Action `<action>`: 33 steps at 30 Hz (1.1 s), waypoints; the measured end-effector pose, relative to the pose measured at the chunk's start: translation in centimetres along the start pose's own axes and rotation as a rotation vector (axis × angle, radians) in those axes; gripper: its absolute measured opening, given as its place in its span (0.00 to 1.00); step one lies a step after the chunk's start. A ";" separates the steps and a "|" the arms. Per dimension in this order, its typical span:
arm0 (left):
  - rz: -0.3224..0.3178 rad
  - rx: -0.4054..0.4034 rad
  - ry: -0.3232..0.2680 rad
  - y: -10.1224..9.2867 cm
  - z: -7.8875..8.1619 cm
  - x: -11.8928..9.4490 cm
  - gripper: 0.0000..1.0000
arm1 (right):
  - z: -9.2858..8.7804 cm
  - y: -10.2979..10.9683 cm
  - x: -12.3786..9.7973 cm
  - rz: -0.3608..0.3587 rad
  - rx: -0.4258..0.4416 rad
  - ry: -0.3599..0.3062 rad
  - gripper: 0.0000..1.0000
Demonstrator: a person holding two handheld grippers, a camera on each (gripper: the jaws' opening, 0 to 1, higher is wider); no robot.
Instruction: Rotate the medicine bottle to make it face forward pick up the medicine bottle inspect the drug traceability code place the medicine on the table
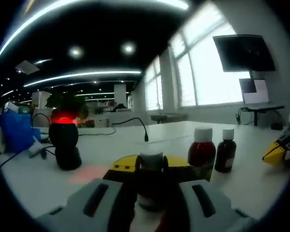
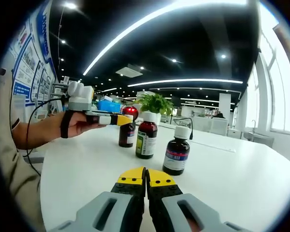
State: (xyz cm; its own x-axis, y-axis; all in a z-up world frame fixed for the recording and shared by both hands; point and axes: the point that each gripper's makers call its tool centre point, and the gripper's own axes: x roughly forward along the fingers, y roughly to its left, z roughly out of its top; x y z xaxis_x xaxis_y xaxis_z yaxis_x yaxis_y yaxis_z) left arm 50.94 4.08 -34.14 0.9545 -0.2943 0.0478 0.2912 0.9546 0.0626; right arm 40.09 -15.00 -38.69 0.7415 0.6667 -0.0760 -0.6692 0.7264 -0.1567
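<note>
Left gripper (image 1: 151, 180) clamped on a dark medicine bottle (image 1: 151, 181), white cap standing between the yellow jaw tips; seen from the right gripper view, same left gripper (image 2: 120, 119) at 10 o'clock, carried in a hand (image 2: 75, 124), with the gripped bottle (image 2: 126, 134) low over or on the table, which cannot be told. Right gripper (image 2: 146, 176) pressed together on nothing, idle low over the table, apparently held clear.

Largest to smallest:
- White table (image 2: 241, 179), bearing all items.
- Black scanner with red glow (image 1: 64, 137), at 9 o'clock in the left gripper view, presumably stationed for reading the traceability code.
- Taller red-brown bottle (image 2: 146, 137), green label, near centre.
- Shorter dark bottle (image 2: 176, 154), at 3 o'clock of the taller, just beside it, not yet handled.

Judgement: pick-up under way; code inspection pending.
</note>
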 end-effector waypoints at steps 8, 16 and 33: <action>-0.031 -0.009 0.003 0.0 0.0 0.0 0.11 | 0.0 0.0 0.0 0.003 0.001 -0.001 0.00; -0.099 -0.025 0.013 0.1 -0.1 0.2 0.11 | 0.0 0.0 0.0 0.003 0.001 0.000 0.00; -0.271 -0.030 0.022 -0.3 0.0 -0.1 0.11 | -0.1 -0.3 0.1 -0.001 -0.001 0.003 0.00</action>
State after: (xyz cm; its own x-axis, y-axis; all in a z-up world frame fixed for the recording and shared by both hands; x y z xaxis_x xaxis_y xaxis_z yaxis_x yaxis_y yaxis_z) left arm 50.75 3.85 -34.21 0.8428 -0.5381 0.0112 0.5373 0.8424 0.0410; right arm 40.32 -15.16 -38.74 0.7420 0.6658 -0.0786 -0.6687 0.7265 -0.1581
